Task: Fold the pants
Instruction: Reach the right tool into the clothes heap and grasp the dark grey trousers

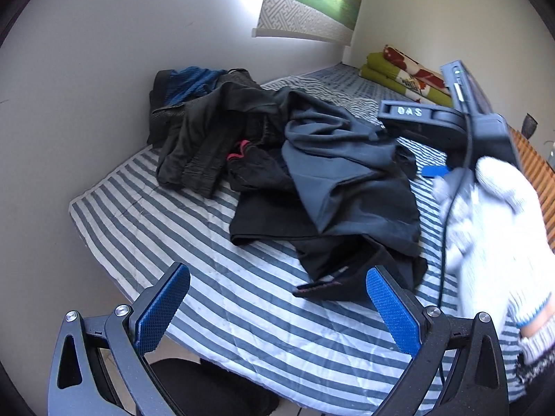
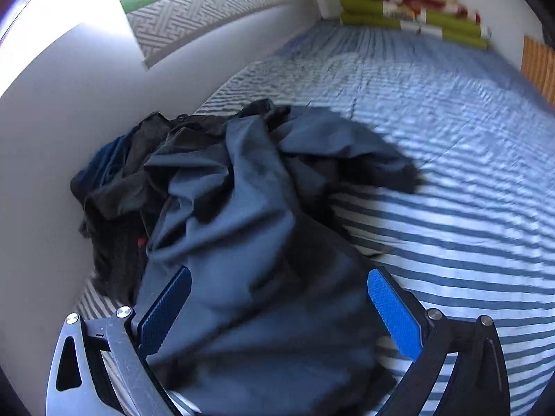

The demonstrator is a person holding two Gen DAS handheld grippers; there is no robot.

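Landmark here: the striped mattress (image 1: 242, 312). Against the wall at its left edge, a heap of dark clothes (image 1: 204, 131) with something blue on top. Just right of that heap, mid-mattress, rumpled grey pants (image 1: 347, 173) draped over black garments. Left gripper (image 1: 277, 308) hovering above the near edge of the mattress, fingers spread wide, grasping nothing. Right gripper (image 2: 279, 312) also spread wide, pants bunched between the blue pads (image 2: 395, 315), not pinched. Gloved hand (image 1: 499, 235) far right.
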